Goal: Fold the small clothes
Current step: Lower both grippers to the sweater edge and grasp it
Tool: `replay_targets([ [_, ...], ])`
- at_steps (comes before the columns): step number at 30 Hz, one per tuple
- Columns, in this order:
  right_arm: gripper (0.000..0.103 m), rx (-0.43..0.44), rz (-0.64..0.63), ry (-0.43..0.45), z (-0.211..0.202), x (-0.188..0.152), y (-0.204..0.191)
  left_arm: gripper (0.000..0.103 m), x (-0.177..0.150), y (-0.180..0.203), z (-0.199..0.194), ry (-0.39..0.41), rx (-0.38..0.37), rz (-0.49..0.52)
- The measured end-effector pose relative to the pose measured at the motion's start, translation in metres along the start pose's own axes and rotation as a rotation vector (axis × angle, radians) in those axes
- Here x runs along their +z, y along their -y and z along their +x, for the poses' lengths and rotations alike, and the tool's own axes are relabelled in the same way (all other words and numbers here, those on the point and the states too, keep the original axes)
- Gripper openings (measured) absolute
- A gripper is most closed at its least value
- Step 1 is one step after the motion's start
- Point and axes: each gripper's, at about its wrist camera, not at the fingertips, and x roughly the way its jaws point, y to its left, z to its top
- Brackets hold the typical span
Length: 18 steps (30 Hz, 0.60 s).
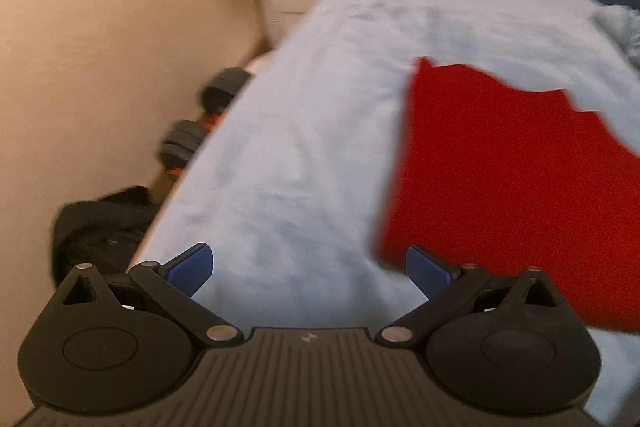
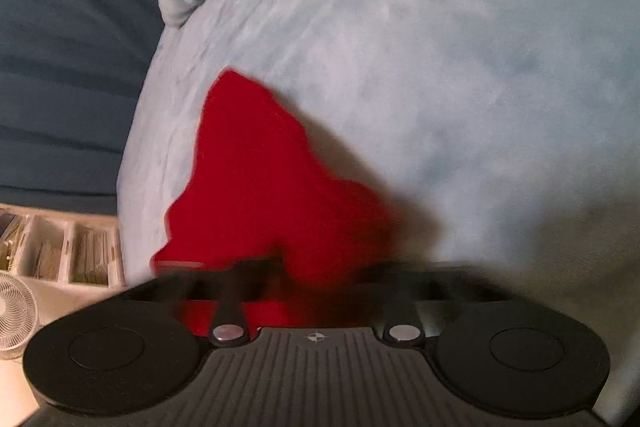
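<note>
Red garment (image 1: 500, 187) is spread on the light-blue blanket (image 1: 300, 147). Left gripper (image 1: 310, 271) is held spread, empty, beside its edge. Right gripper (image 2: 316, 267) apparently pinches cloth; blur prevents certainty. Fold under way; left-edge grasp needed next.
</note>
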Motion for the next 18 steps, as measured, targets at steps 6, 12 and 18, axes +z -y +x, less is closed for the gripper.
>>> replay_targets([
  [6,0.017,-0.101,-0.11,0.035,-0.007,-0.003,-0.029,0.103,0.002,-0.019,0.066,-0.049,-0.038,-0.094],
  [12,0.017,-0.332,-0.193,0.038,0.006,-0.008,-0.063,0.103,-0.003,-0.024,0.09,-0.001,-0.117,-0.129],
  [18,0.015,-0.364,-0.793,0.221,-0.002,-0.081,-0.22,0.103,0.001,-0.043,0.098,-0.074,-0.178,-0.231],
])
